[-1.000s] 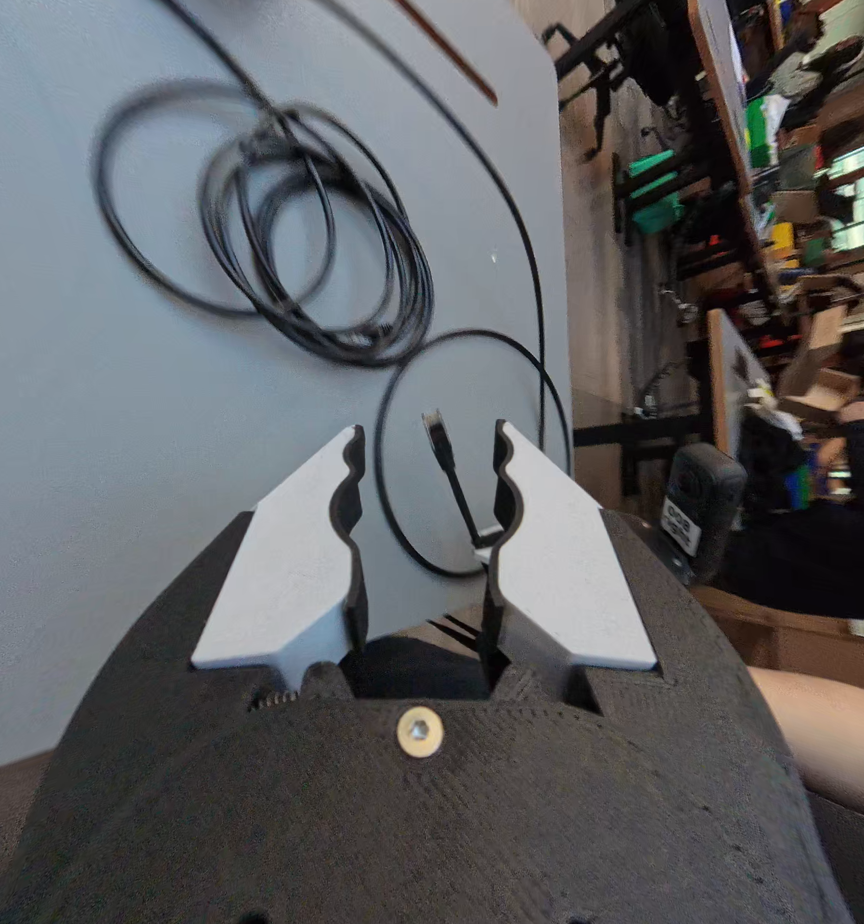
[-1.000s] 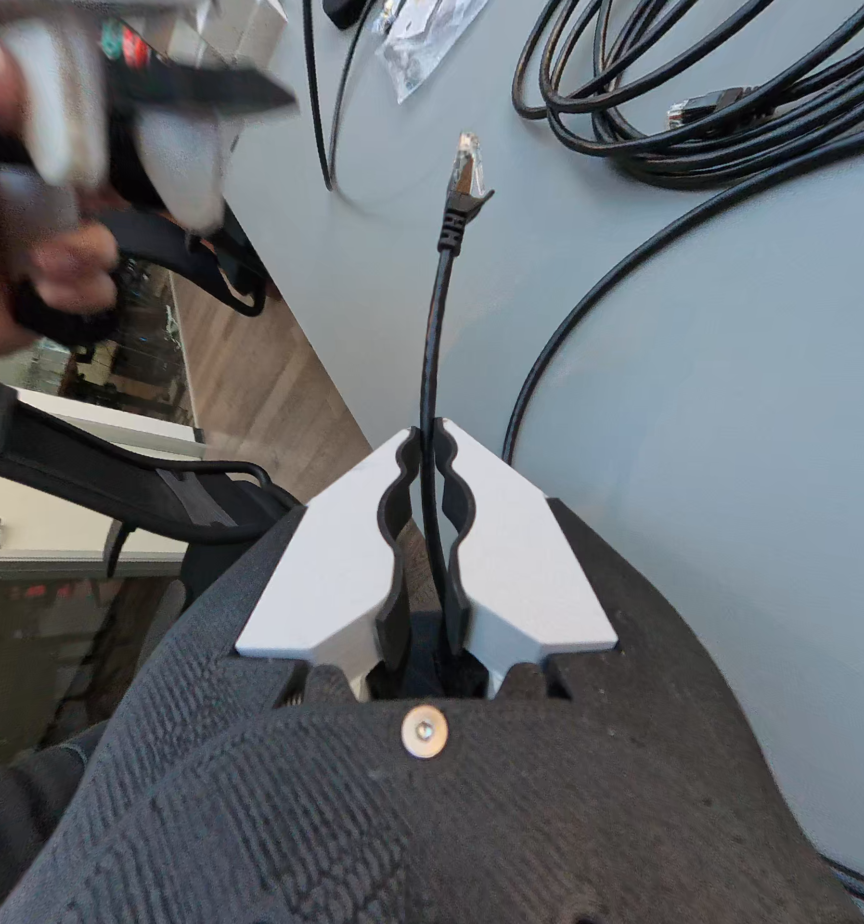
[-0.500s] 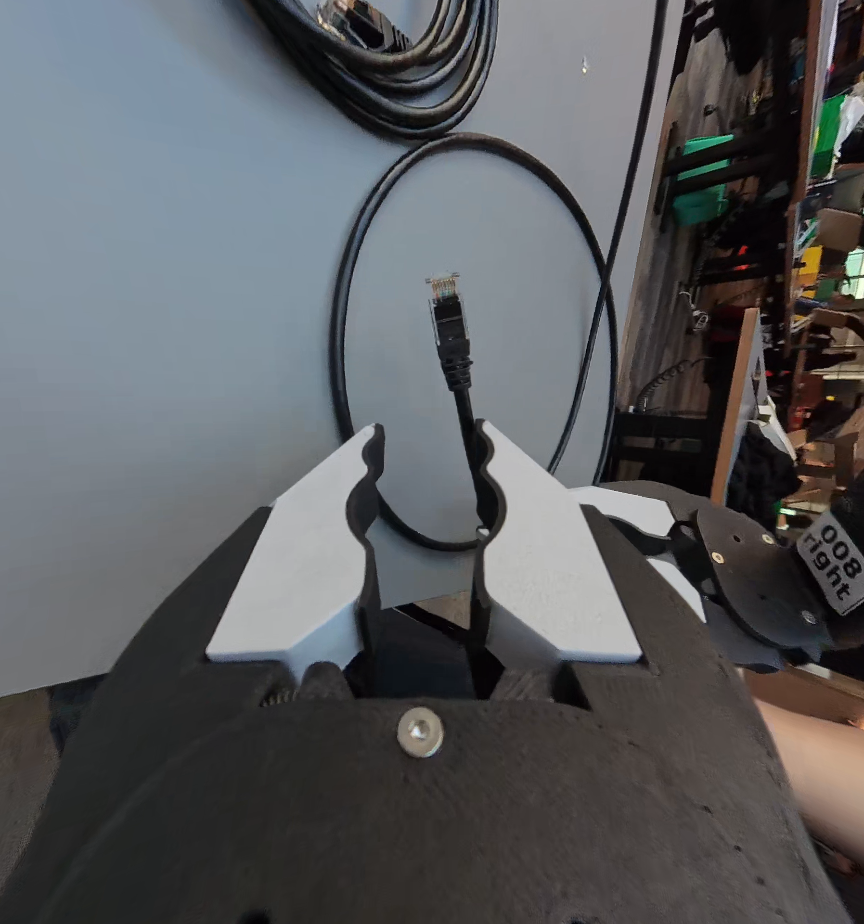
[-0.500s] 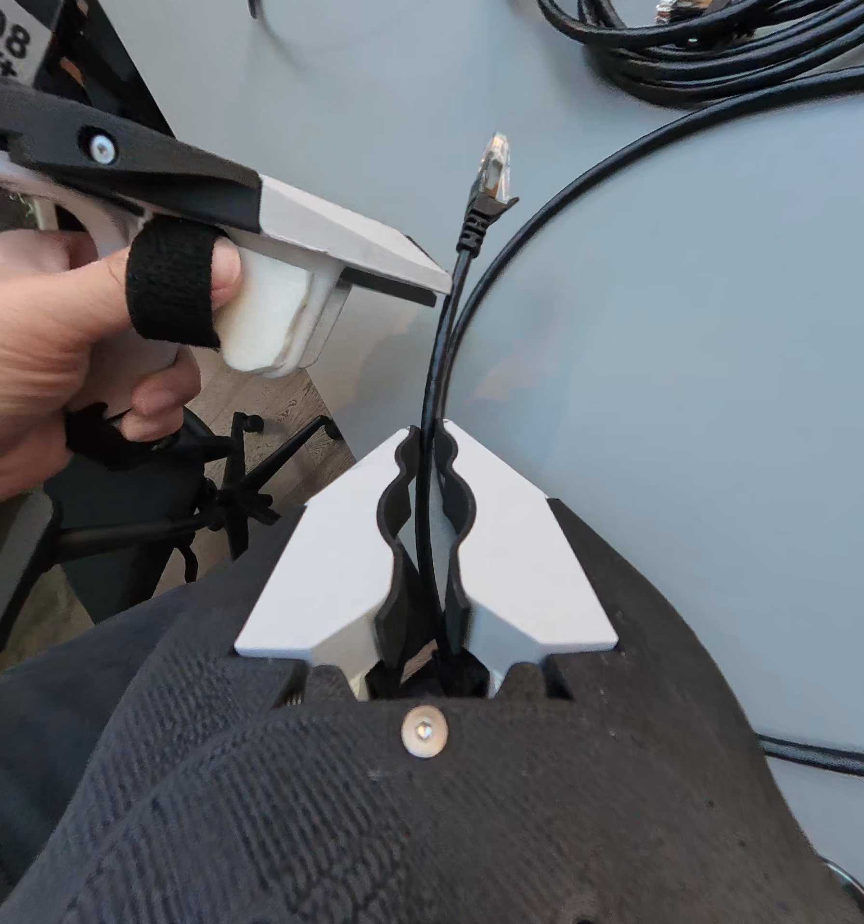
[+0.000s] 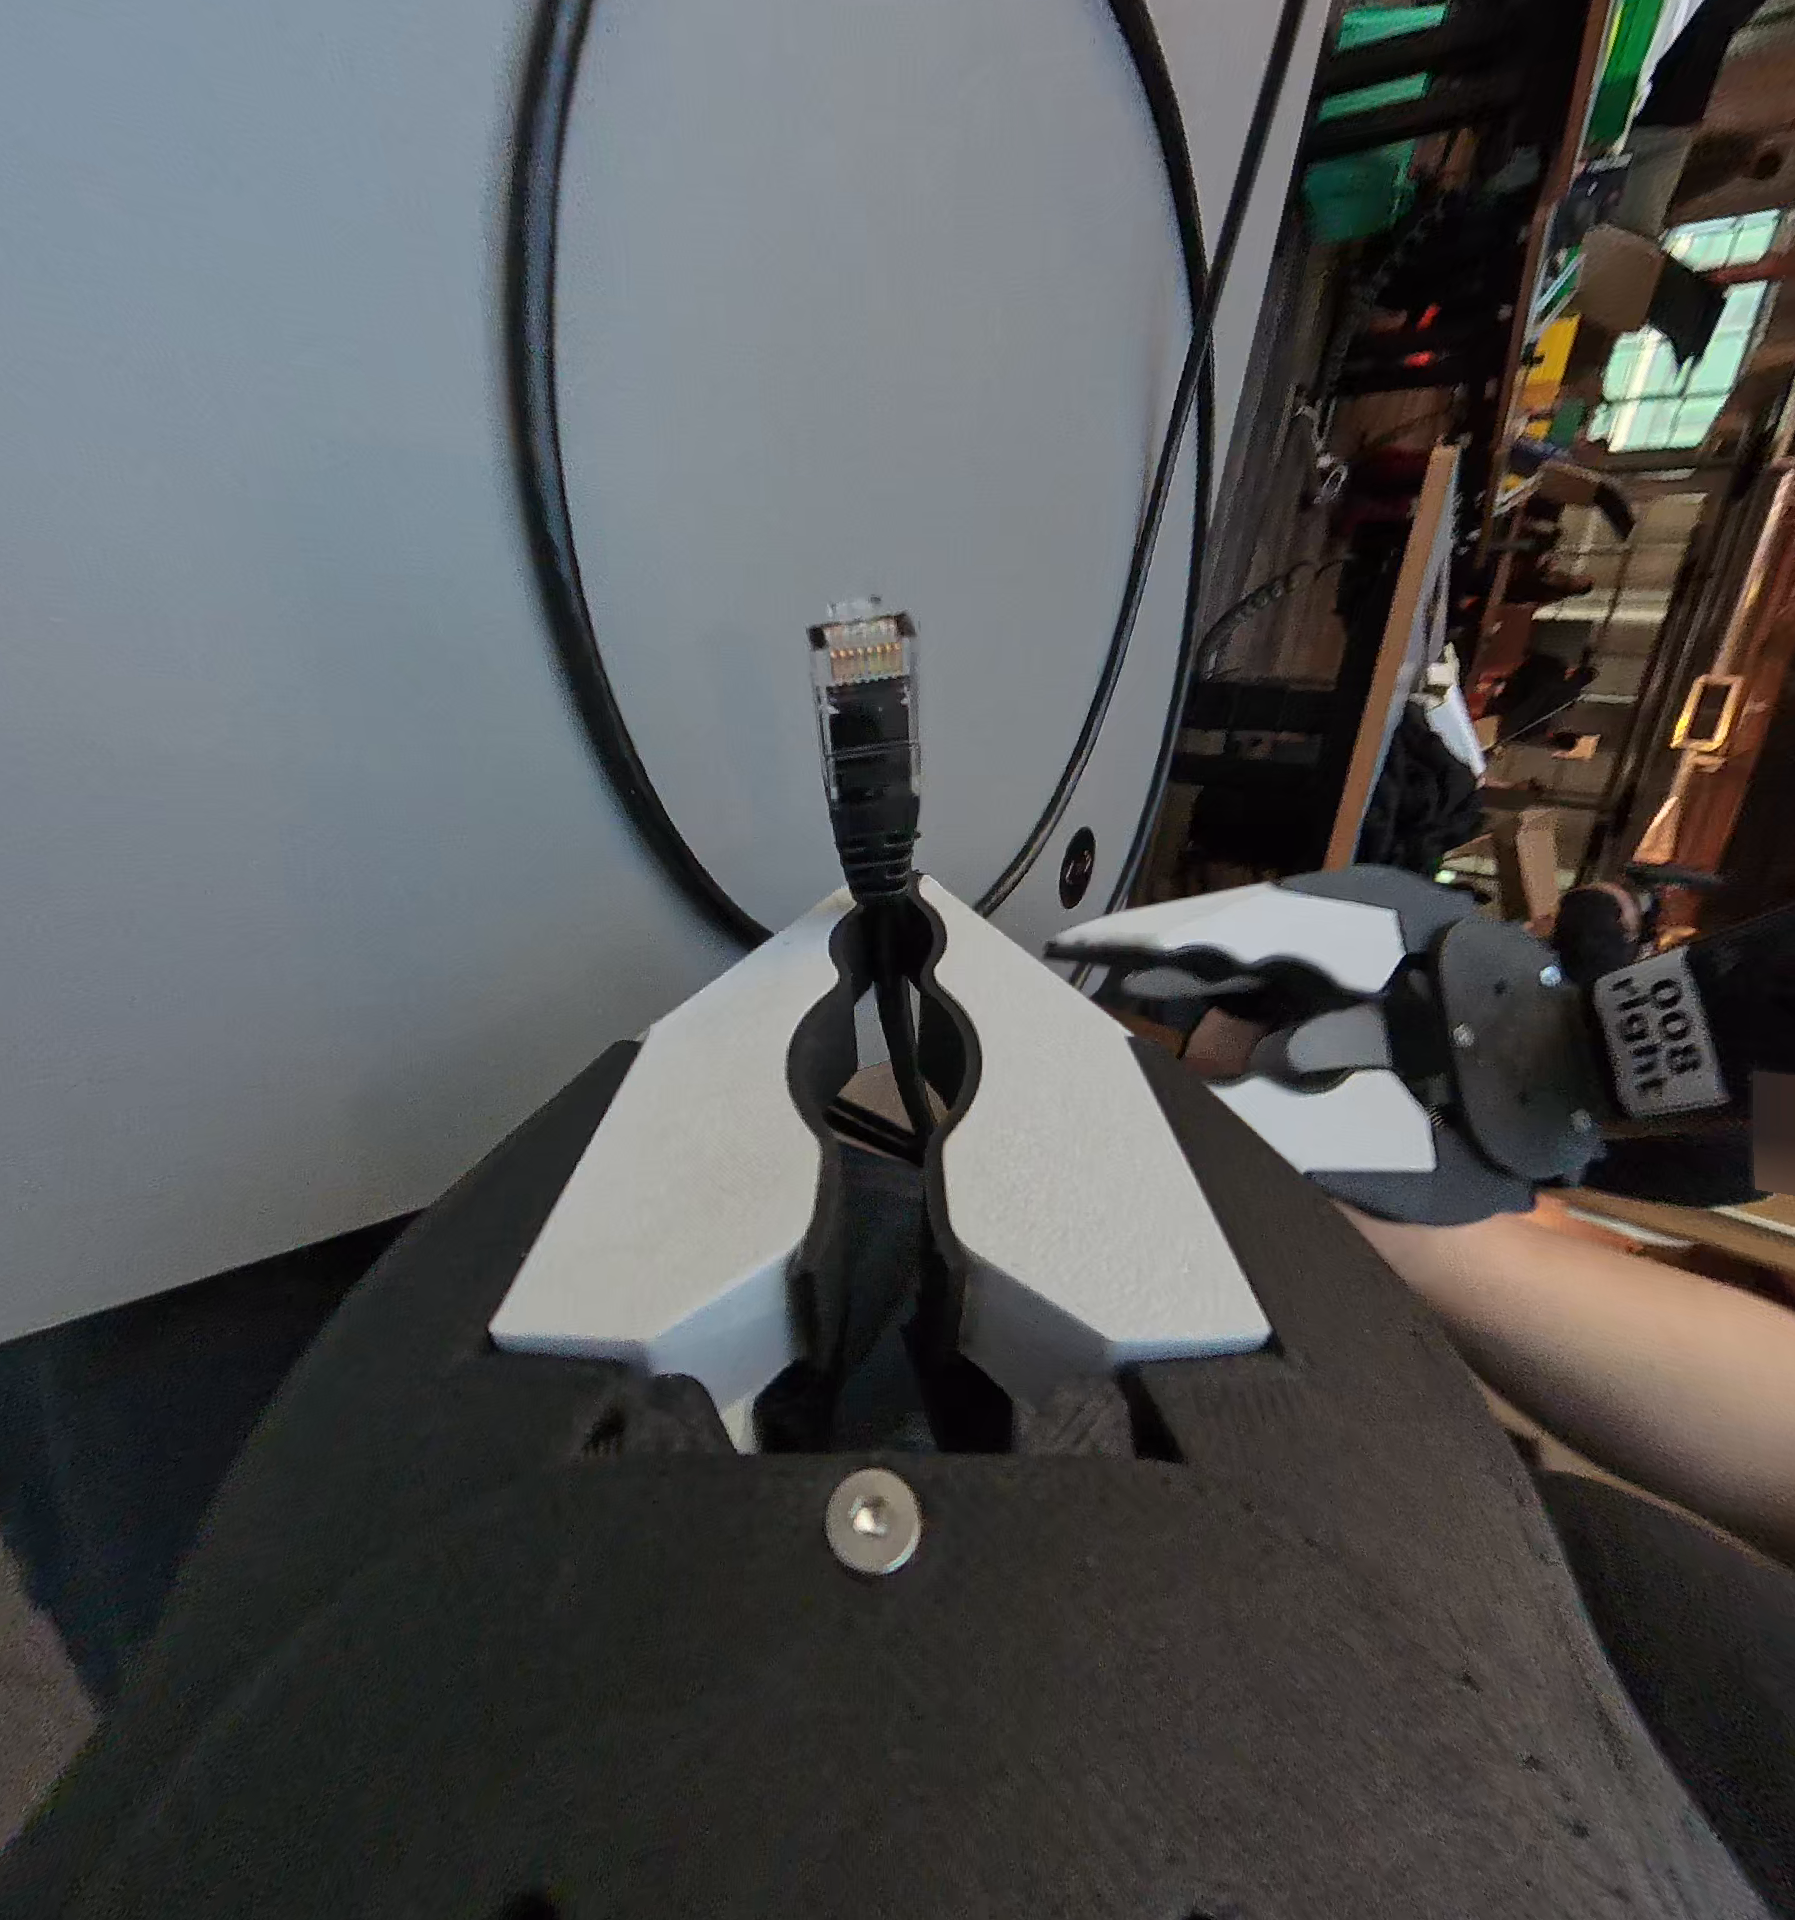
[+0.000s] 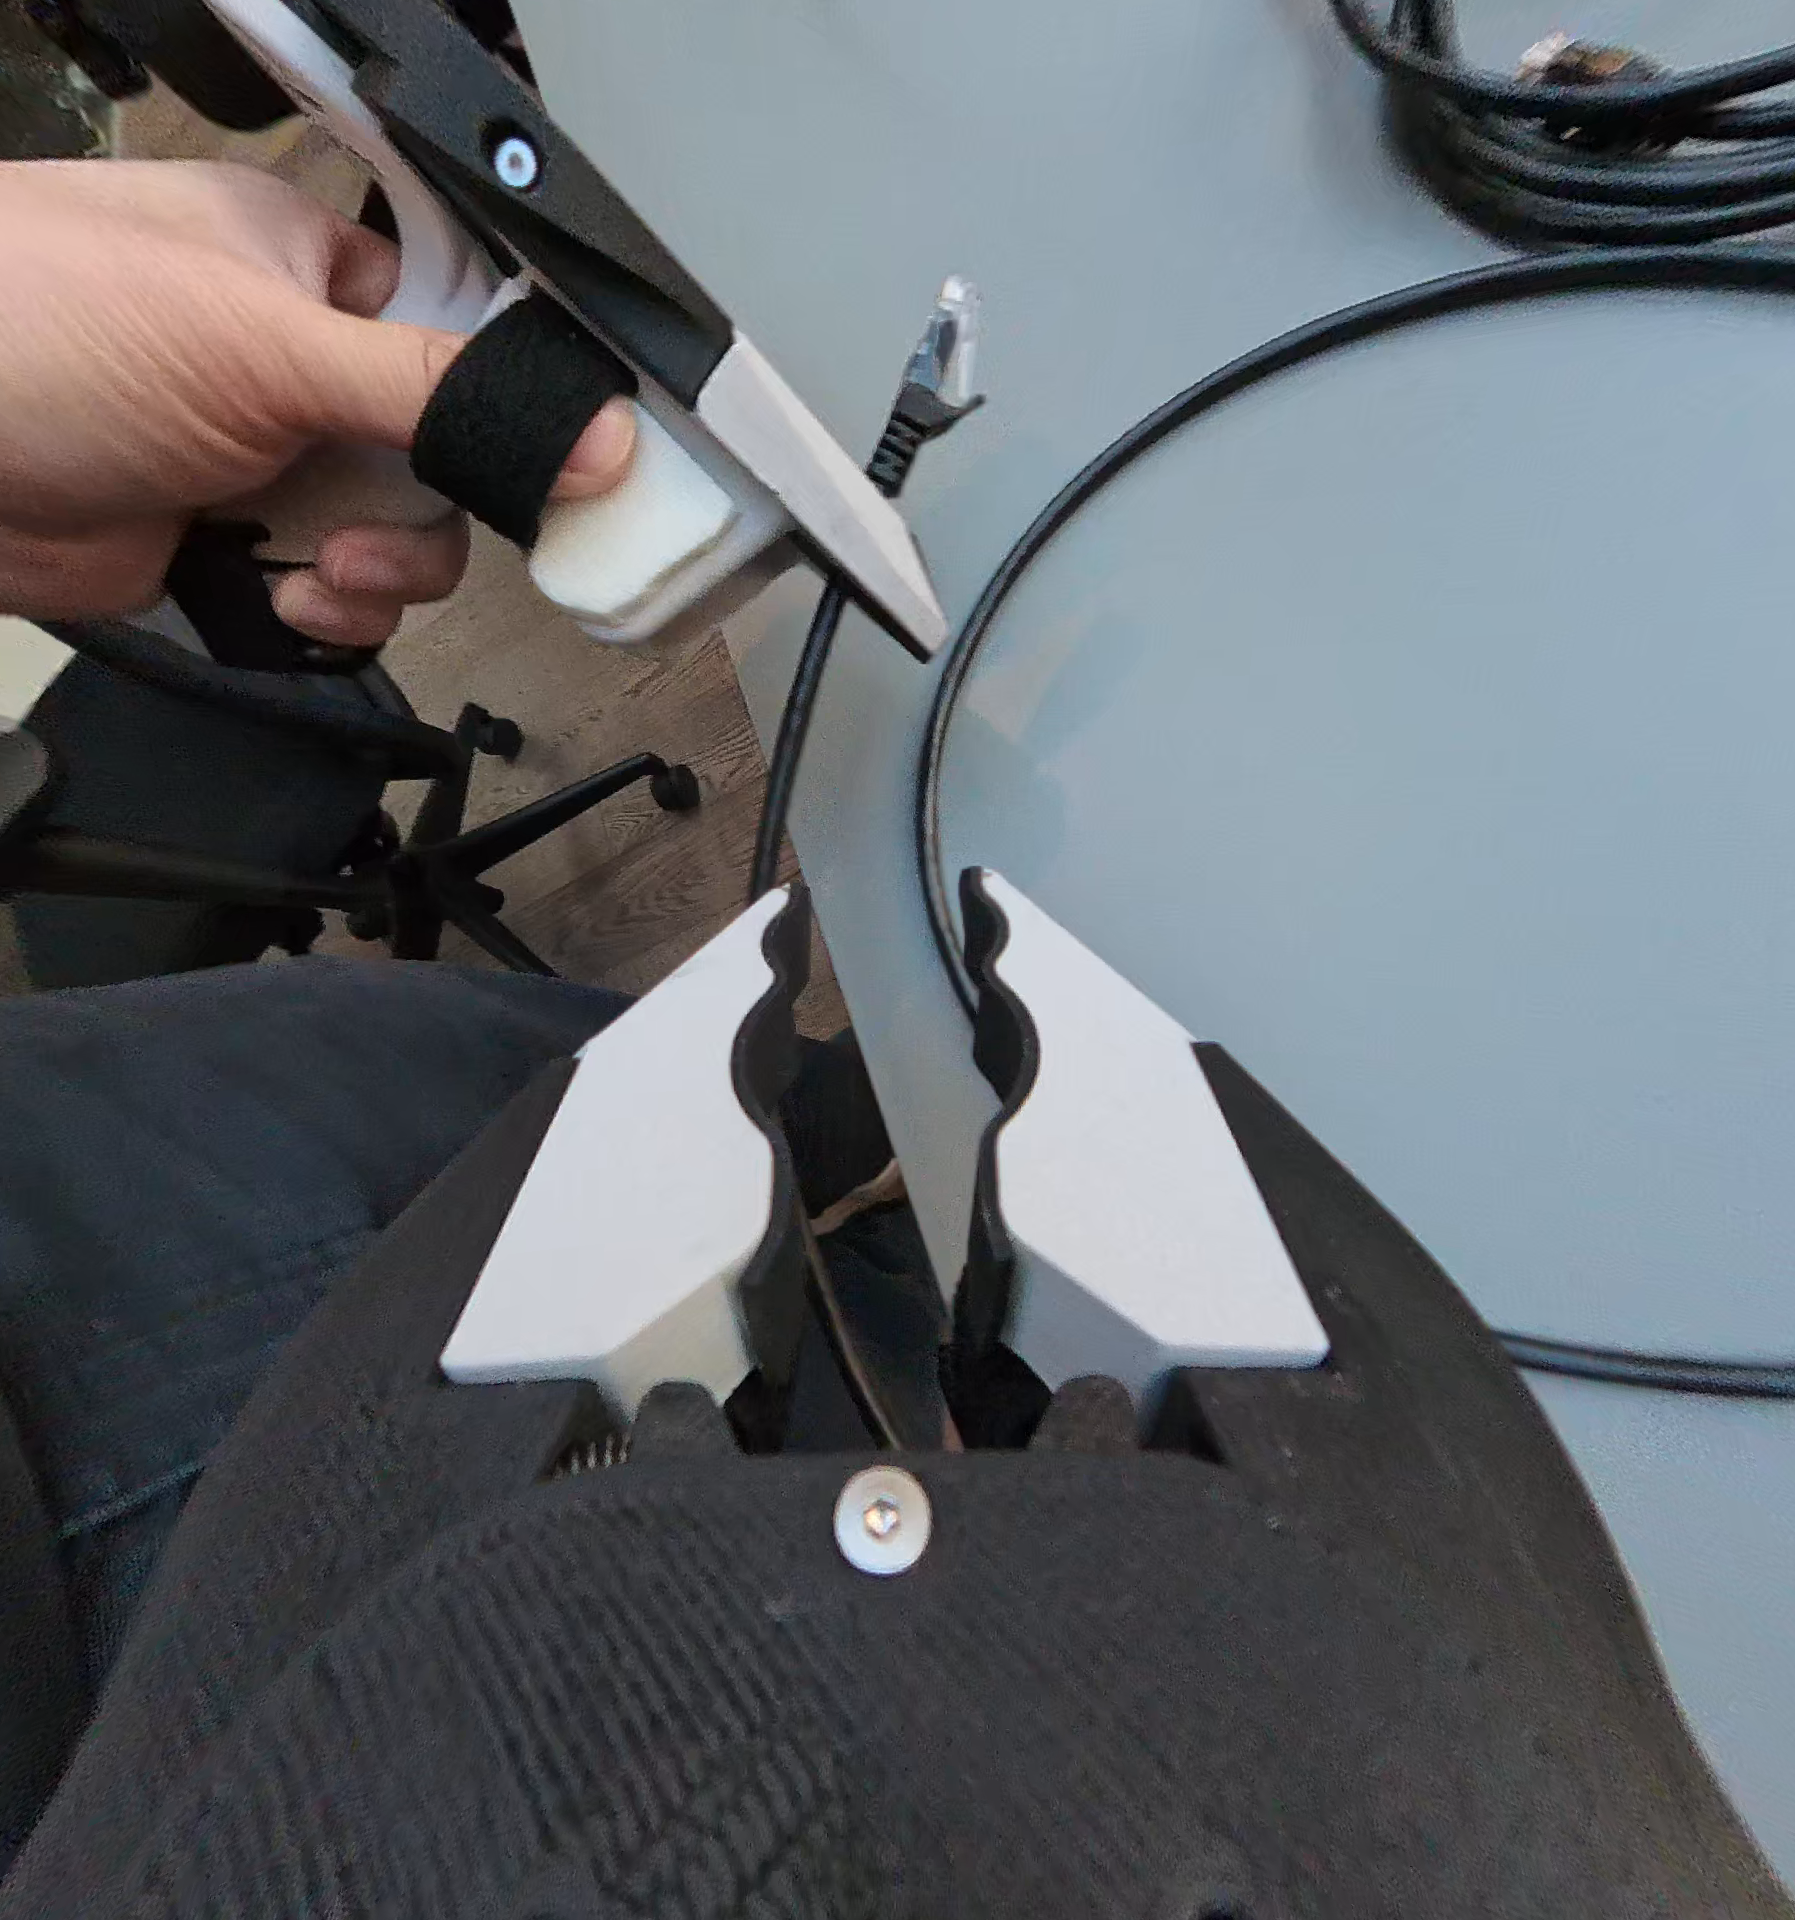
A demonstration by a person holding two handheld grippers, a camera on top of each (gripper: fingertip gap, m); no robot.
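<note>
A black network cable with a clear plug [image 5: 862,686] stands up between my left gripper's [image 5: 888,920] fingers. The left gripper is shut on the cable just below the plug, above the grey table [image 5: 249,623]. In the right wrist view the left gripper [image 6: 903,613] and the hand [image 6: 145,395] holding it show at upper left, with the plug [image 6: 950,332] sticking out past them. My right gripper [image 6: 882,894] is open and empty at the table's edge; the cable [image 6: 799,727] hangs ahead of its left finger. The right gripper also shows in the left wrist view [image 5: 1132,997], beside the left one.
The cable runs in a wide loop [image 6: 976,623] on the table and joins a coil of black cable [image 6: 1599,135] at the far right. An office chair base [image 6: 519,831] stands on the wooden floor to the left. Cluttered shelves [image 5: 1599,520] lie beyond the table. The tips of one gripper are about 6 cm away from the tips of the other.
My left gripper has moved in and shut on the cable just below the plug. My right gripper, which held the cable, has opened and let it go.
</note>
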